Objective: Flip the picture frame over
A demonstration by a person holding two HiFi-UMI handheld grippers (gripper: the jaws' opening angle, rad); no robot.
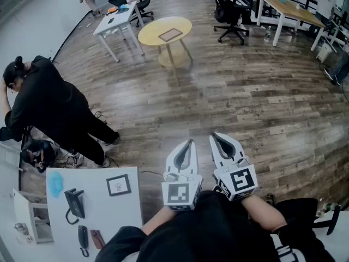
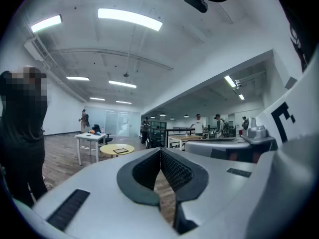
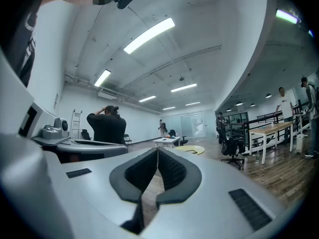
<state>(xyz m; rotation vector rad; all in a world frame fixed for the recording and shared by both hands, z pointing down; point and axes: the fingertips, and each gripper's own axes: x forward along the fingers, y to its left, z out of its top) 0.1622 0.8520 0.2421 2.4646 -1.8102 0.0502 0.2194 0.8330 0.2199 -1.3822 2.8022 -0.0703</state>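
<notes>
A dark picture frame (image 1: 170, 35) lies flat on a round yellow table (image 1: 150, 36) far across the room, also small in the left gripper view as the picture frame (image 2: 120, 150). A second small framed picture (image 1: 118, 185) lies on the white table (image 1: 60, 242) at my lower left. My left gripper (image 1: 189, 142) and right gripper (image 1: 214, 135) are held level side by side above the wooden floor, far from both frames. Each gripper is shut with nothing between its pads: the left gripper (image 2: 160, 149) and the right gripper (image 3: 157, 149) both show their tips touching.
A person in black (image 1: 49, 108) stands at the left beside the near white table, which holds a phone handset (image 1: 73, 202) and a blue item (image 1: 55, 184). Farther off are a white desk (image 1: 112, 22), office chairs (image 1: 232, 16) and a wooden desk (image 1: 289, 9).
</notes>
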